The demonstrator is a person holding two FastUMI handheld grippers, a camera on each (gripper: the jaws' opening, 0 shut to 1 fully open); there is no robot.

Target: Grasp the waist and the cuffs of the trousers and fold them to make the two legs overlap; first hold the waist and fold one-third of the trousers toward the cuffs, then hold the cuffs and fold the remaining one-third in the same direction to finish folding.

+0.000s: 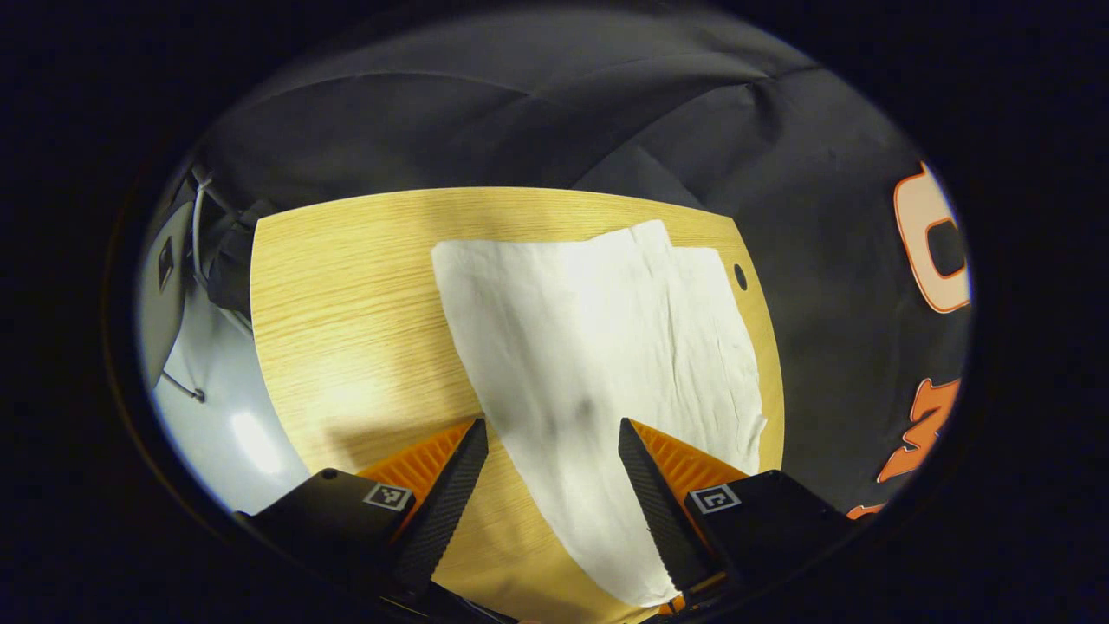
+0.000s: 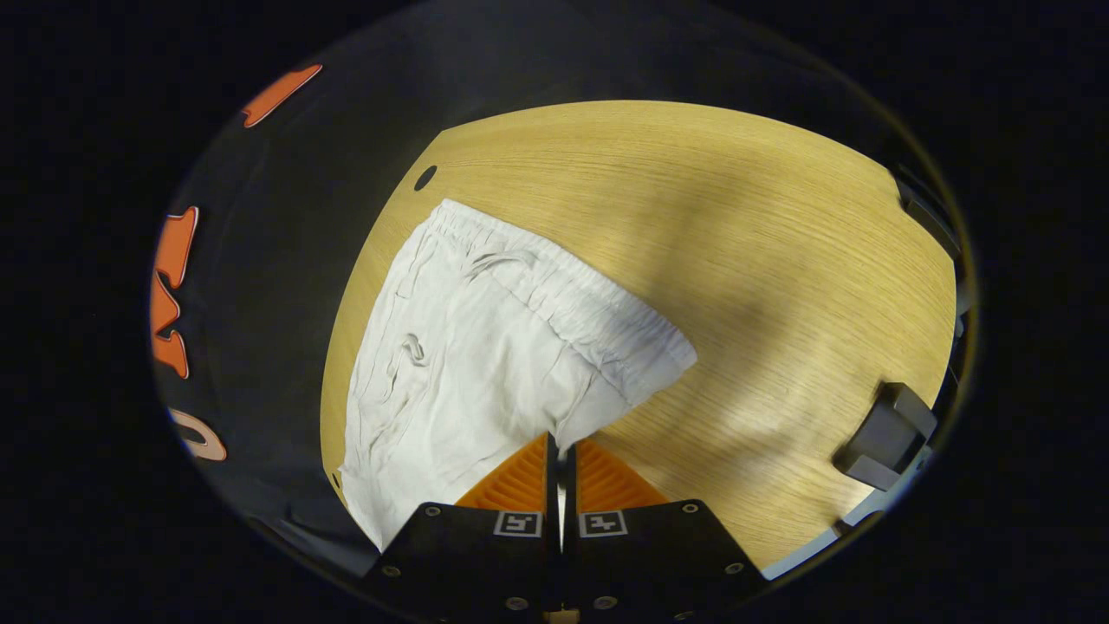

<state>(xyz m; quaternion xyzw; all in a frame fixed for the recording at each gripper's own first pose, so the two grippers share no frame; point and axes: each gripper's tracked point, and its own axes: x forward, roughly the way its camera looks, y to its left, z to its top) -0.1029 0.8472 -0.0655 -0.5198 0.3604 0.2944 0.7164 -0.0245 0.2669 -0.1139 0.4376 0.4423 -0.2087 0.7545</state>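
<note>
Trousers (image 2: 485, 347): white, creased, laid flat on table (image 2: 736, 260); elastic waist gathered.
Left gripper (image 1: 553, 433): held apart over fabric.
Right gripper (image 2: 560, 451): pressed together, fabric edge apparently pinched.

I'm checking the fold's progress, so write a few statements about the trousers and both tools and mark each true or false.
1. The left tool is open, with the trousers lying between its fingers. True.
2. The right tool is wide open. False: its fingers stand together at the cloth's edge; whether they pinch it is unclear.
3. The trousers lie on a wooden table. True.
4. The trousers are black. False: they are white.
5. The elastic waistband shows in the right gripper view. True.
</note>
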